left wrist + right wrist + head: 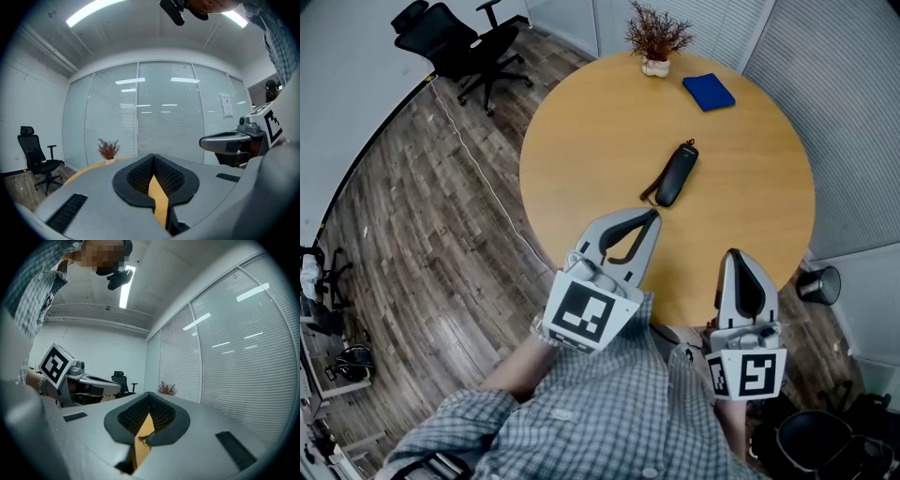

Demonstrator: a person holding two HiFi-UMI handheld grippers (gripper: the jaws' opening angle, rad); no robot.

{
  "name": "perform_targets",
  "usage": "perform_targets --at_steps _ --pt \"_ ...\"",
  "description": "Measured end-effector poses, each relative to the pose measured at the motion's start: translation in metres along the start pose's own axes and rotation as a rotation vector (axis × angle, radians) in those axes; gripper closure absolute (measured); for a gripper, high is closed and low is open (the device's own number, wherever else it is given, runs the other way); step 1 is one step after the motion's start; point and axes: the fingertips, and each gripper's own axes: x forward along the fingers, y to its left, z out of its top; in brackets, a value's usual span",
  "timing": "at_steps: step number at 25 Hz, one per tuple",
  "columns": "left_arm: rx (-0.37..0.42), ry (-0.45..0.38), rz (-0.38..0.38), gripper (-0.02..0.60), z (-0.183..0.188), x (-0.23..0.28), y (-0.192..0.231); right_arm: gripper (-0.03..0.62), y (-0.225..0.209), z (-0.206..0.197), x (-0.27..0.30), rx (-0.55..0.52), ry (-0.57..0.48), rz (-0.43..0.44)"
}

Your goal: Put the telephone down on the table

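Black telephone (677, 174) flat on round wooden table (581, 141) | long axis roughly in line with left gripper (649, 220), just ahead of it | right gripper (734, 258) farther | both claws closed, empty

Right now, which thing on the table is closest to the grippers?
The black telephone, lying just beyond the left gripper. The blue notebook and potted plant sit at the far edge.

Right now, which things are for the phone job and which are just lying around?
For the job: telephone, table, left gripper, right gripper.

Just lying about: blue notebook, potted plant, office chair.
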Motion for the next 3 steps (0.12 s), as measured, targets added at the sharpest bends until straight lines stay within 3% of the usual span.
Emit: perform_targets --at_steps 3 --pt "-0.007 -0.001 -0.004 0.574 0.0006 0.0014 0.0011 0.588 -0.0003 0.0003 0.0012 0.004 0.000 0.001"
